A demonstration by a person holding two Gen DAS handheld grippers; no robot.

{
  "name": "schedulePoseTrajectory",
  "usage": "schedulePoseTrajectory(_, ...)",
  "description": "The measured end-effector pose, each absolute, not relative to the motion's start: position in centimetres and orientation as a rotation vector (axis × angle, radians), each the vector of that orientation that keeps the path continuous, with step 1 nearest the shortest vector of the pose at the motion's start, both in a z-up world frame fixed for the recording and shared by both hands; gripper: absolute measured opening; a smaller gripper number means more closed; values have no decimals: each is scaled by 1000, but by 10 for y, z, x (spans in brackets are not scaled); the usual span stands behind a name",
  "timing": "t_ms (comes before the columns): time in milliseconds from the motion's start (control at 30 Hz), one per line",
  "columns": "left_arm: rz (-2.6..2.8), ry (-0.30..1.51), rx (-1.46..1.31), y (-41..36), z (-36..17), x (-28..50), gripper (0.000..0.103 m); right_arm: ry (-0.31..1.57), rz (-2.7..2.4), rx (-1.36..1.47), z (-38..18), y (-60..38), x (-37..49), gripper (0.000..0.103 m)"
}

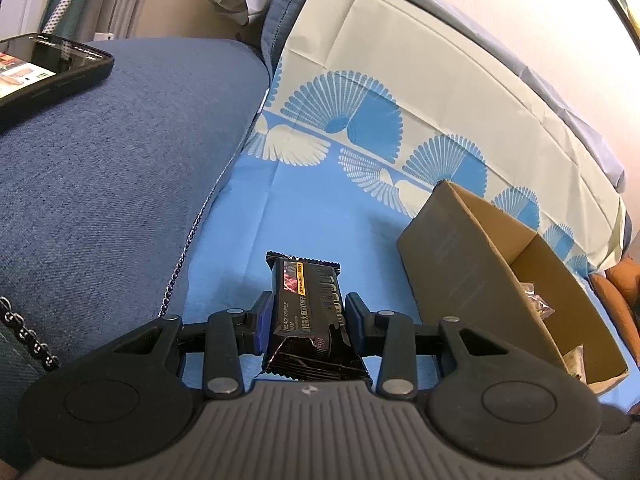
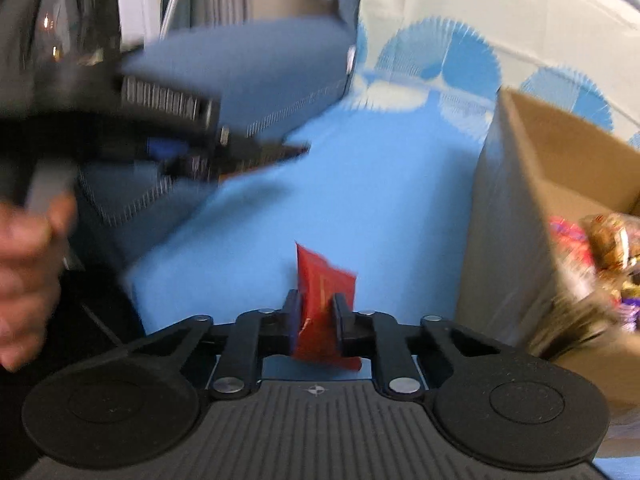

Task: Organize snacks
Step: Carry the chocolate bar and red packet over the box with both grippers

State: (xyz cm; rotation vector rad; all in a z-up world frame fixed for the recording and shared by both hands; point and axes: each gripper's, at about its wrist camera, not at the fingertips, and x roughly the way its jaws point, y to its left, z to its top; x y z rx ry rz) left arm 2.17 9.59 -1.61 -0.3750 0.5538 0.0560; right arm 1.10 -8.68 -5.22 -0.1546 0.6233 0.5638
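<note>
In the left wrist view my left gripper [image 1: 307,312] is shut on a black snack bar [image 1: 308,300] with an orange stripe, held above the blue cloth [image 1: 320,208]. An open cardboard box [image 1: 472,264] stands to its right with wrapped snacks inside. In the blurred right wrist view my right gripper [image 2: 316,308] is shut on a small red snack packet [image 2: 326,286] that stands on edge between the pads. The left gripper [image 2: 240,156] with its black bar shows at the left there, held by a hand [image 2: 28,264]. The cardboard box [image 2: 516,220] stands at the right, with several wrapped snacks [image 2: 600,240] in it.
A blue cushion [image 1: 120,160] fills the left side, with a phone in a black case [image 1: 44,68] lying on it. The cloth's pale part with blue fan prints [image 1: 400,80] runs along the back. An orange thing [image 1: 616,288] shows at the far right edge.
</note>
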Motion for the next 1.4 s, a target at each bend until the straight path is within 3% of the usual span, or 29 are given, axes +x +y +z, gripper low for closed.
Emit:
schedulePoseTrajectory(300,60,569,-336,86,-17,27,42,542,566,-137,-40,-107,10,5)
schedulePoseTrajectory(900,79,559,-343,88,-13,28,42,388,566,-76,-12,-114,3,2)
schedulePoseTrajectory(1400,-10,454,-299,27,70,66,42,191,492,112,54,-178,1,2)
